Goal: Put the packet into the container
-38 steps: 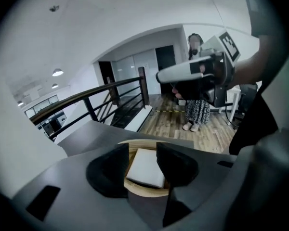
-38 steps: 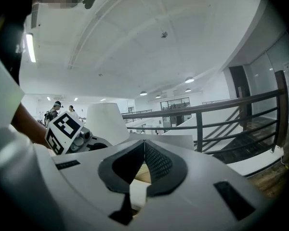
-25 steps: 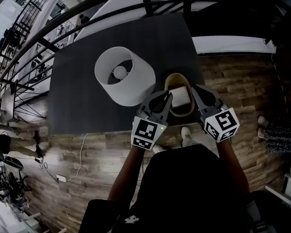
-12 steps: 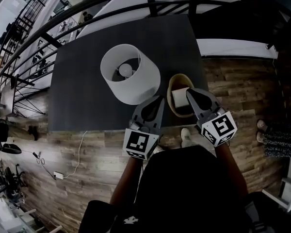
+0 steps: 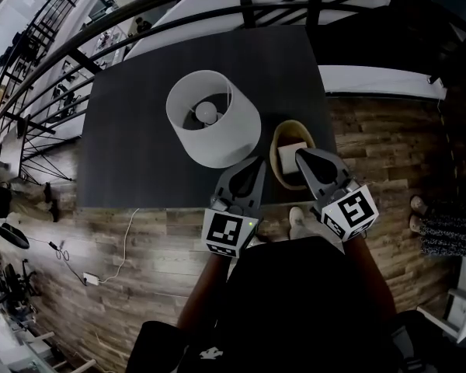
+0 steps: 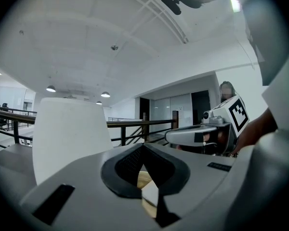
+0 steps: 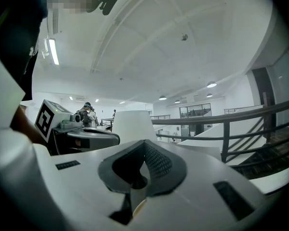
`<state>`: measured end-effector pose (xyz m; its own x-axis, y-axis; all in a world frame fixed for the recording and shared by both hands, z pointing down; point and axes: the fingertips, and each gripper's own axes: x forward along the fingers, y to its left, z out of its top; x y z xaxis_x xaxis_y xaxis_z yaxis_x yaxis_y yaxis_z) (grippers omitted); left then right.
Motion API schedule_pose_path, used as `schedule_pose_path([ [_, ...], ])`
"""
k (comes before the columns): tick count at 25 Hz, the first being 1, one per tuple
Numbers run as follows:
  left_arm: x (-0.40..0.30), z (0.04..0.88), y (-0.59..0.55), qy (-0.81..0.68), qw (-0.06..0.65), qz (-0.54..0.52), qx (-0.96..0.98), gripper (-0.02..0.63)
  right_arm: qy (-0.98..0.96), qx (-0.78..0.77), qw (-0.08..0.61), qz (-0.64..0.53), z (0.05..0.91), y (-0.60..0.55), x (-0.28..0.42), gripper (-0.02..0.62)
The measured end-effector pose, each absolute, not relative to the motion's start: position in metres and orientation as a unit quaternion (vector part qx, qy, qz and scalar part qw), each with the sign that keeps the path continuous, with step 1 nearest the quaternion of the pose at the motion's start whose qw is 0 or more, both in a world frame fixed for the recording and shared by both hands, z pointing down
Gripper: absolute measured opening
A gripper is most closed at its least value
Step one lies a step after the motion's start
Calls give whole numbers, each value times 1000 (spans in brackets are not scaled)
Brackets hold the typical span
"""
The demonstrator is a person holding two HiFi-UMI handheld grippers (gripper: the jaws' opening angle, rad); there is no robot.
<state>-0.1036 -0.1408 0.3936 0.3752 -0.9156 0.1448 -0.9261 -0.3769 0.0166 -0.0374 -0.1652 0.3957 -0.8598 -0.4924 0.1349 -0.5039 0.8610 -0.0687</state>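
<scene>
Dim head view, bright gripper views, strong fisheye edges.

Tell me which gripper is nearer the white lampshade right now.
Left. In the head view the left gripper sits just at the lampshade's near edge. The right gripper is farther off, by the container to the shade's right.

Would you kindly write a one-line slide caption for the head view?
Packet in the container beside the lamp; left hand-held gripper and right hand-held gripper shut, empty.

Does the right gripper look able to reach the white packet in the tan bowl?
Probably yes: right gripper hangs over the open tan bowl beside the white packet, nothing between, jaws shut.
</scene>
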Motion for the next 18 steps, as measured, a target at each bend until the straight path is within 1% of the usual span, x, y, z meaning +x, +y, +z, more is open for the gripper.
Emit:
schedule_pose_path([
  [18,-97,398,-139,-551,49,60,831,9,-966,248,49,48,395,-160,-42,5],
])
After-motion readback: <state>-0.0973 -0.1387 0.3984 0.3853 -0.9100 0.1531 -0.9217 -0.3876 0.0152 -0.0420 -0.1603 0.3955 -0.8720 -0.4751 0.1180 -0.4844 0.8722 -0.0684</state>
